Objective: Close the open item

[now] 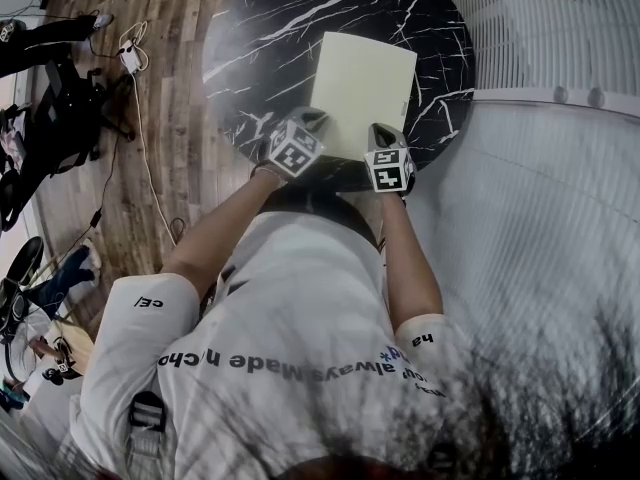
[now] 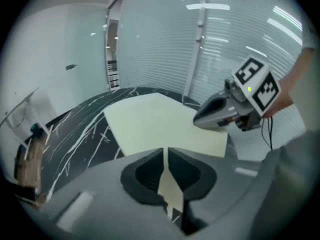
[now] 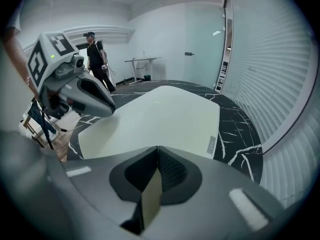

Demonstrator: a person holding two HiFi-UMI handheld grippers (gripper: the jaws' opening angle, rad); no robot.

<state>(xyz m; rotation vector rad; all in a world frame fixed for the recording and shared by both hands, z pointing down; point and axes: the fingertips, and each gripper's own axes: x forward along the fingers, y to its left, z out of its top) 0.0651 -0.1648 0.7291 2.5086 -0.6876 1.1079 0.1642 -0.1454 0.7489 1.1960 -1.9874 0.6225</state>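
Observation:
A pale yellow folder (image 1: 360, 93) lies flat and closed on the round black marble table (image 1: 260, 28). Both grippers are at its near edge. My left gripper (image 1: 318, 120) is at the near left corner; in the left gripper view its jaws (image 2: 166, 151) stand a thin slit apart, and the folder (image 2: 160, 124) shows through the gap. My right gripper (image 1: 383, 130) is at the near right corner; its tips (image 3: 157, 149) meet. A pale strip shows behind them, and whether it is pinched I cannot tell. The folder (image 3: 160, 119) stretches away ahead.
The table edge lies close below both grippers. Wooden floor (image 1: 170, 88) with cables and a power strip (image 1: 130, 58) is to the left. White slatted blinds (image 1: 560, 28) run along the right. A person (image 3: 95, 49) stands far off near a desk (image 3: 142, 61).

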